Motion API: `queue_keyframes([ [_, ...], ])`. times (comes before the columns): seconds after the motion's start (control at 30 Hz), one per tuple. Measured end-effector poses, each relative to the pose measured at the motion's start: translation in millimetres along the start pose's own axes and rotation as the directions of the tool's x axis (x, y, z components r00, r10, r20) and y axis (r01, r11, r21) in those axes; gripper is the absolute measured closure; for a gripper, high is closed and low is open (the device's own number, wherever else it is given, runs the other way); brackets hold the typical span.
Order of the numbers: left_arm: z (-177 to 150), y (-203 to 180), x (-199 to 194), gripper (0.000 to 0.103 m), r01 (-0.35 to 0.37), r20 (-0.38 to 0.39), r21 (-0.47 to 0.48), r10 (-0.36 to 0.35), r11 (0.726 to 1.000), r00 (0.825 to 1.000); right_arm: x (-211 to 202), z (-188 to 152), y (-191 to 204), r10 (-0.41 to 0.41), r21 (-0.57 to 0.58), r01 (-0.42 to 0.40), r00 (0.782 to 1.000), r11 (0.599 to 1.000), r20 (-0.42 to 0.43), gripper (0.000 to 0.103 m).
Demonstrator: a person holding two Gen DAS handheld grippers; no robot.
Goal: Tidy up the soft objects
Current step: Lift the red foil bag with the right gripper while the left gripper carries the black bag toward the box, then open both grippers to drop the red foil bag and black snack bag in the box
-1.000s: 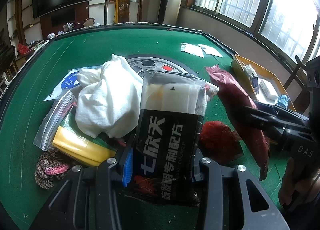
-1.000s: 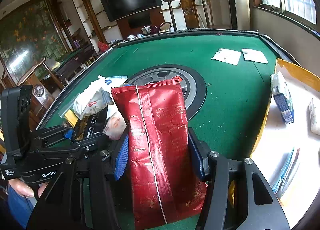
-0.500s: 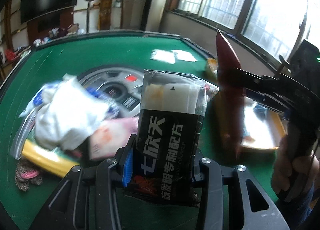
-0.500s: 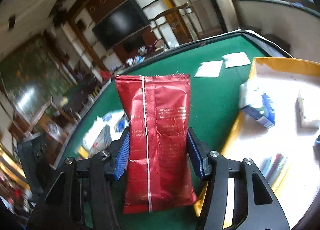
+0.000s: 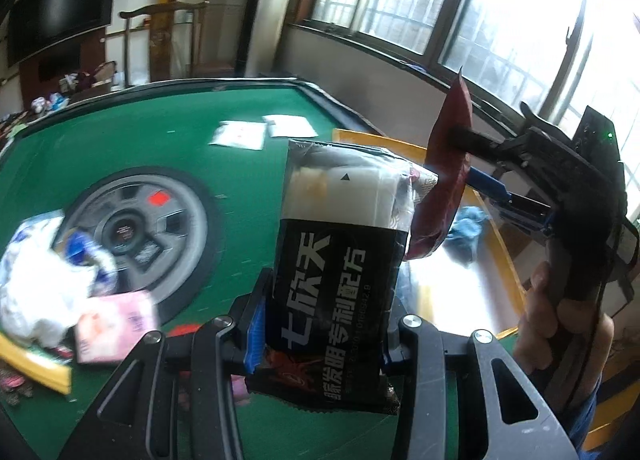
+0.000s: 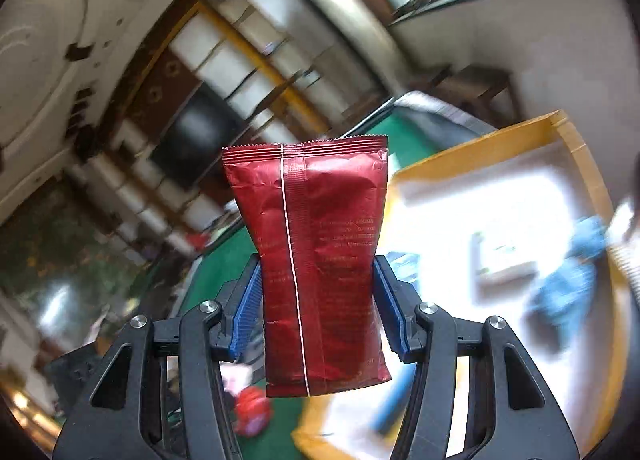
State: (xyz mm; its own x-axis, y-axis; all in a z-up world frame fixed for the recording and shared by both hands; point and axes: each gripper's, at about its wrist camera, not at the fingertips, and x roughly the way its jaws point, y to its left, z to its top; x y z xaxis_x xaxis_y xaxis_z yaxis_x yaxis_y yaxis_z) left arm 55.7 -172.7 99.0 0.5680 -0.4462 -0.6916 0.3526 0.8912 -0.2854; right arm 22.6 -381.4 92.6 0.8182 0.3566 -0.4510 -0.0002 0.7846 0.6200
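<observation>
Closest in on the left wrist view, the left gripper (image 5: 322,324) is pinching a black pouch (image 5: 332,260) with white lettering, blue pads pressed on both its sides; the pouch's lower edge hangs down over the gripper frame and its clear top shows something pale that can't be made out. Over on the right wrist view, the right gripper (image 6: 318,302) clamps a red foil packet (image 6: 316,260) upright, seam facing us, its bottom end covering whatever lies directly below. From the left camera that same packet shows edge-on, up in the air over the yellow-rimmed box (image 5: 506,256), a person's hand (image 5: 556,324) wrapped around the handle. The box's floor is blown out white; only a blue bundle (image 5: 466,228) inside reads at all. Further left, on the green table (image 5: 120,140), a smeared heap: white cloth (image 5: 44,292), a pink packet (image 5: 116,324), all blurred. Beyond, two white papers (image 5: 260,132) near the far edge.
</observation>
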Motion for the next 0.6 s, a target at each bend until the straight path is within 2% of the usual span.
queue_keyframes([
  [0.03, 1, -7, 5, 0.060, 0.006, -0.006, 0.006, -0.006, 1.000, 1.000, -6, 3, -3, -0.051, -0.003, 0.051, 0.998, 0.999, 0.021, 0.050],
  [0.07, 3, -16, 13, 0.060, 0.013, -0.018, 0.017, -0.012, 1.000, 1.000, -13, 7, -6, -0.143, -0.017, 0.144, 0.989, 0.989, 0.047, 0.050],
  [0.1, 4, -24, 20, 0.060, 0.017, -0.030, 0.023, -0.016, 1.000, 0.999, -18, 9, -9, -0.246, -0.027, 0.249, 0.966, 0.968, 0.075, 0.050],
  [0.17, 5, -39, 37, 0.060, 0.037, -0.060, 0.028, -0.036, 0.999, 0.998, -22, 13, -20, -0.360, -0.018, 0.362, 0.929, 0.932, 0.082, 0.050],
  [0.27, 5, -56, 61, 0.060, 0.056, -0.103, 0.032, -0.052, 0.998, 0.993, -26, 17, -39, -0.484, 0.026, 0.483, 0.873, 0.875, 0.065, 0.050],
  [0.3, 5, -59, 66, 0.060, 0.056, -0.110, 0.036, -0.051, 0.998, 0.993, -25, 17, -45, -0.503, 0.041, 0.501, 0.863, 0.864, 0.052, 0.050],
  [0.37, 2, -67, 75, 0.060, 0.054, -0.127, 0.047, -0.048, 0.997, 0.991, -21, 21, -53, -0.515, 0.049, 0.513, 0.857, 0.857, 0.028, 0.050],
  [0.6, -12, -72, 90, 0.059, 0.034, -0.151, 0.087, -0.021, 0.996, 0.988, -3, 23, -51, -0.526, 0.020, 0.526, 0.850, 0.850, -0.022, 0.050],
])
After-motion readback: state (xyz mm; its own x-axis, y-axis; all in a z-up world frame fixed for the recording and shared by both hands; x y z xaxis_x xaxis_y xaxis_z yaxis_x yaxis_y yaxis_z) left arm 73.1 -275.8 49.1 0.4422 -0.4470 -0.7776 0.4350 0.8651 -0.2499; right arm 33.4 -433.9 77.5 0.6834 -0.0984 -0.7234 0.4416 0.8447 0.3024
